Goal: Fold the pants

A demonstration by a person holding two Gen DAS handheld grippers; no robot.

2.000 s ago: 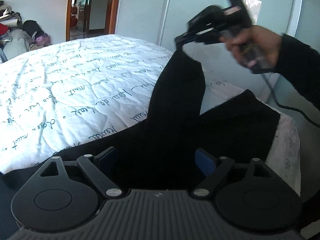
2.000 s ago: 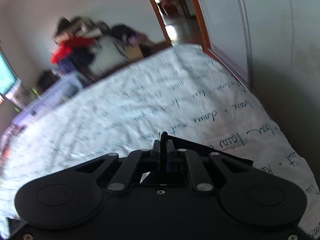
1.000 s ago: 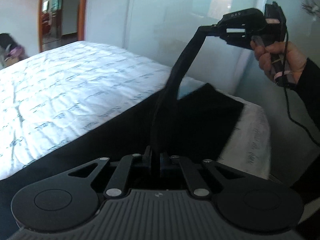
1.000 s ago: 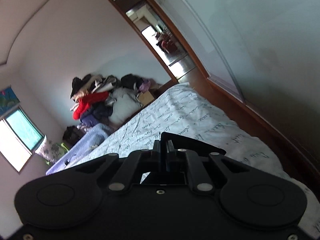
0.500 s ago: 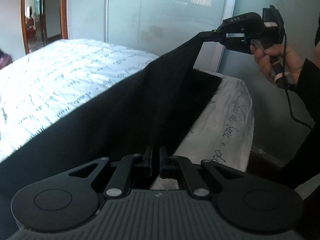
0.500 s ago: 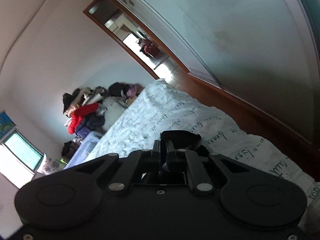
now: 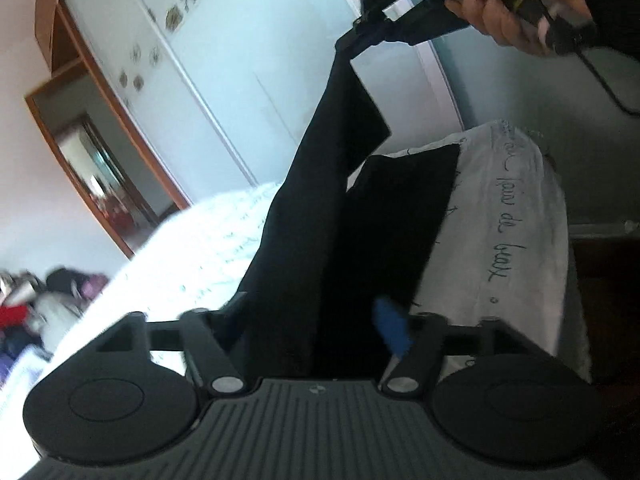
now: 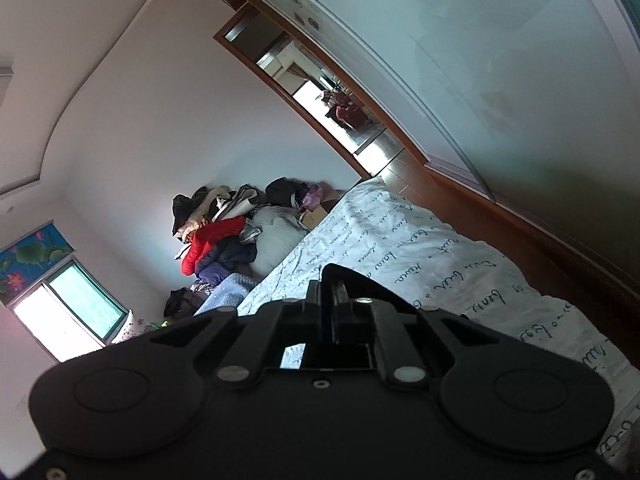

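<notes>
The black pants (image 7: 384, 224) lie on the white quilt (image 7: 508, 216) near the bed's corner. One leg (image 7: 320, 168) hangs lifted from my right gripper (image 7: 348, 46), which is shut on its end high above the bed. In the right wrist view that gripper (image 8: 329, 280) is shut on black cloth (image 8: 360, 280). My left gripper (image 7: 316, 320) is open; its blue pad (image 7: 394, 330) shows at the right, and the pants pass between the spread fingers.
The bed's corner and edge (image 7: 560, 240) drop to a dark floor at the right. Sliding wardrobe doors (image 7: 240, 60) stand behind the bed. A pile of clothes (image 8: 224, 232) sits at the bed's far end, near a window (image 8: 68, 308).
My left gripper has opened and let go of the pants. The view has tilted. My right gripper still holds the leg end and has lifted it higher.
</notes>
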